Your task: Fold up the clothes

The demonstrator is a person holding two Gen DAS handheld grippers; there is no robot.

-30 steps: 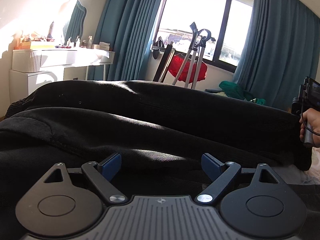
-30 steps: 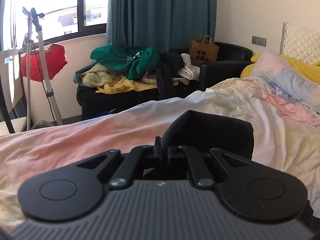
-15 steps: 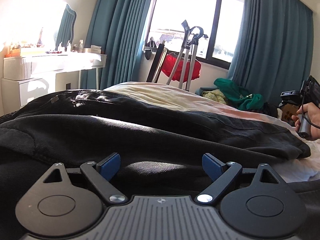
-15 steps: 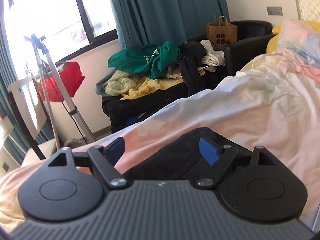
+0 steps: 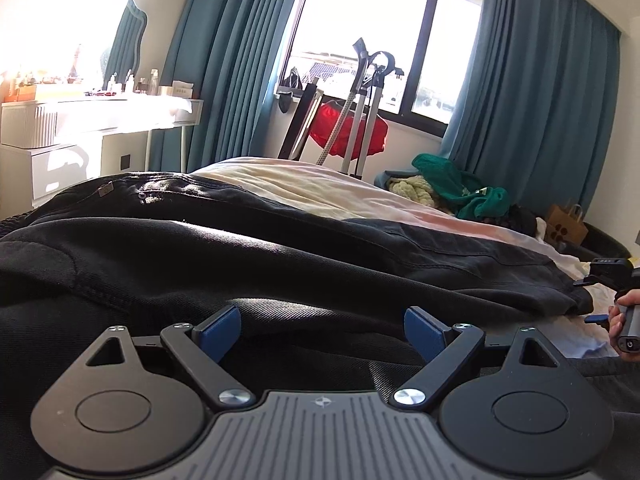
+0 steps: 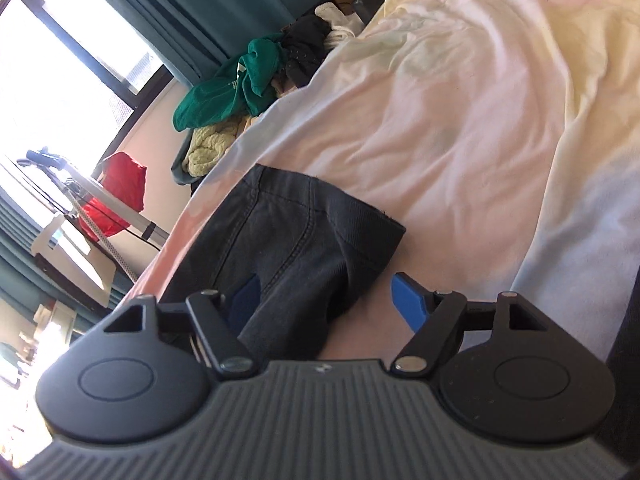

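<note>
Black jeans lie stretched across the bed, waistband at the left and leg hems toward the right. My left gripper hovers open just above the dark fabric near the waist end, blue pads apart, nothing between them. In the right wrist view the jeans' leg hem rests flat on the pale duvet. Tilted over that hem, my right gripper stands open, the cloth lying between and below its fingers. A hand holding the right gripper shows at the left view's right edge.
A heap of clothes with a green garment sits on a dark sofa beyond the bed, beside a paper bag. A stand with a red bag is by the window. A white dressing table stands at the left.
My right gripper opened and let go of the leg hem, which now lies on the duvet, then tilted over. The jeans settled flatter; my left gripper stayed open.
</note>
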